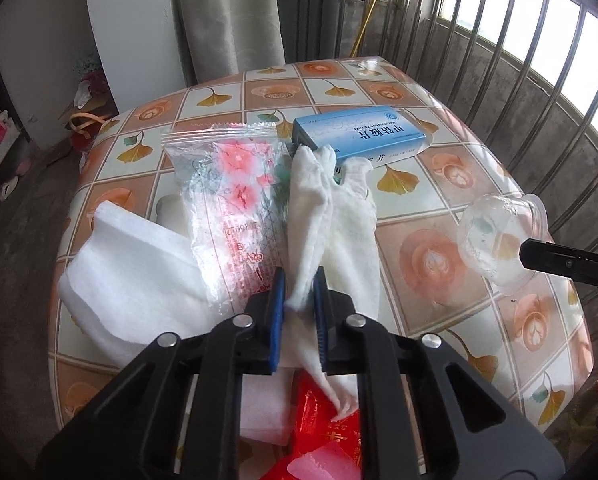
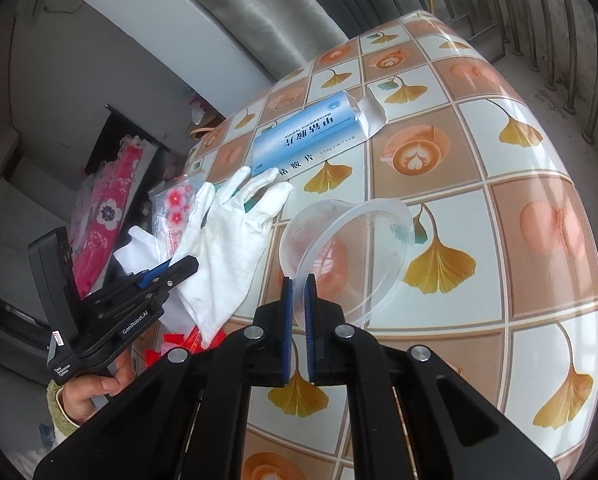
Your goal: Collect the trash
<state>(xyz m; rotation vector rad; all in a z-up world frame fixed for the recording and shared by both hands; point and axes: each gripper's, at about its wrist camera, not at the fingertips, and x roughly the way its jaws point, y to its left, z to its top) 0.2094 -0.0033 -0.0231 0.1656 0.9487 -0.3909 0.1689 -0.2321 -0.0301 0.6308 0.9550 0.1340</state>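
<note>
Collecting trash from a tiled-pattern counter (image 2: 499, 168), two tools at work. Left tool (image 1: 301, 280) clenched on the cuff end of a white glove (image 1: 331, 216), pads pressing the cloth from both sides; glove otherwise lying flat, fingers pointing away and overlapping the near edge of a blue box (image 1: 359, 132). Grip at the cuff probably chosen so the whole glove trails free when lifted, clear of neighbouring litter. Right tool (image 2: 297, 284) pinched nearly closed on the thin wall of a clear cup (image 2: 351, 248), cup tilted on its side with its mouth facing the right wrist camera. Seen from the left wrist view, same cup (image 1: 495, 236) held out at the right, apparently off the counter. Rim pinch likely the only workable hold on so wide and slippery a vessel.

Remaining trash on the counter: a flowered wrapper (image 1: 235, 200) just left of the glove, white foam (image 1: 139, 276) partly under the wrapper, red packaging (image 1: 323, 436) at the near edge beneath the left tool. Box end flap standing open. No bin visible in either view. Task judged partly done: two items gripped, several not yet taken.
</note>
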